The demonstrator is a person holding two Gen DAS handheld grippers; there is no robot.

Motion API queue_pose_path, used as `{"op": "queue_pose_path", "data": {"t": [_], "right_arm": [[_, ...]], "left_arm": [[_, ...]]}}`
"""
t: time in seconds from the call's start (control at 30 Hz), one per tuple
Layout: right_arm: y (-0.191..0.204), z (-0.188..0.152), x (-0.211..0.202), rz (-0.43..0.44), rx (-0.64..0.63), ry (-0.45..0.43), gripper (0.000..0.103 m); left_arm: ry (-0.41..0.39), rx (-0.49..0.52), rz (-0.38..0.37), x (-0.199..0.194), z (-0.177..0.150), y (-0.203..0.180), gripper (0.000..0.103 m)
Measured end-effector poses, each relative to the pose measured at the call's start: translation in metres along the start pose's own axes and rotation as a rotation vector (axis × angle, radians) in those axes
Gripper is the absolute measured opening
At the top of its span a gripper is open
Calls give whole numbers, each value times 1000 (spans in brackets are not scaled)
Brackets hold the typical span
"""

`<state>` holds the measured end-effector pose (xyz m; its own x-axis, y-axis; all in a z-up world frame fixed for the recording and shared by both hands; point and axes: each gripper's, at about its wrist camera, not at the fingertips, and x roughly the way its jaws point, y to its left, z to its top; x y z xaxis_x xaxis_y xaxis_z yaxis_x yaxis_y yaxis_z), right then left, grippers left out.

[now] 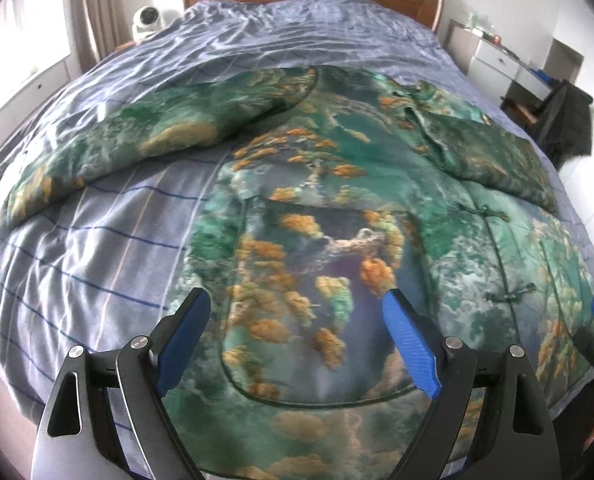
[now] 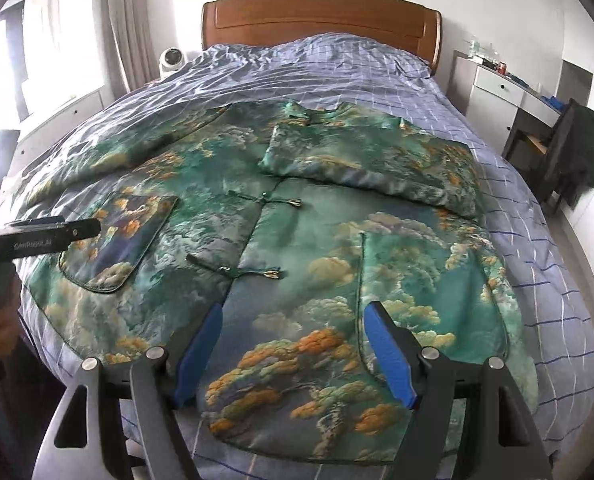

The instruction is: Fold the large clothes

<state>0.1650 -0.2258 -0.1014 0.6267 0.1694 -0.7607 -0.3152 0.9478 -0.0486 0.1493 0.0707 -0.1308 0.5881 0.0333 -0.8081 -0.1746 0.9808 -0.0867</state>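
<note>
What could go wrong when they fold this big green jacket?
1. The right sleeve is already folded in but the left sleeve still lies spread out, so lifting the jacket now could make a lopsided fold.
2. The frog buttons have dangling ends that might snag on a hand-held gripper.
3. The fabric looks shiny and may be slippery, so it might slide from the open left hand-held gripper or right hand-held gripper.
</note>
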Motion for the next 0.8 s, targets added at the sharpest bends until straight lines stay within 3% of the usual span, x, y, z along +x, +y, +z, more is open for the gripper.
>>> {"op": "queue_pose_path", "data": {"t": [0.23,0.4,0.47,0.63,0.8], "right_arm": [[4,1,0,3,-11,-3,75],[6,0,-1,10,-16,3,75],[8,-1,-1,14,-23,6,75],[10,-2,0,15,-33,7,75],[12,-1,-4,8,-47,-3,75]], "left_arm": [[8,-54,20,7,2,24,89],[-1,-311,-137,19,5,82,92],[-24,-383,-151,24,11,104,92],[-130,-527,-104,35,44,169,92],[-97,-699,-13,71,70,238,92]]}}
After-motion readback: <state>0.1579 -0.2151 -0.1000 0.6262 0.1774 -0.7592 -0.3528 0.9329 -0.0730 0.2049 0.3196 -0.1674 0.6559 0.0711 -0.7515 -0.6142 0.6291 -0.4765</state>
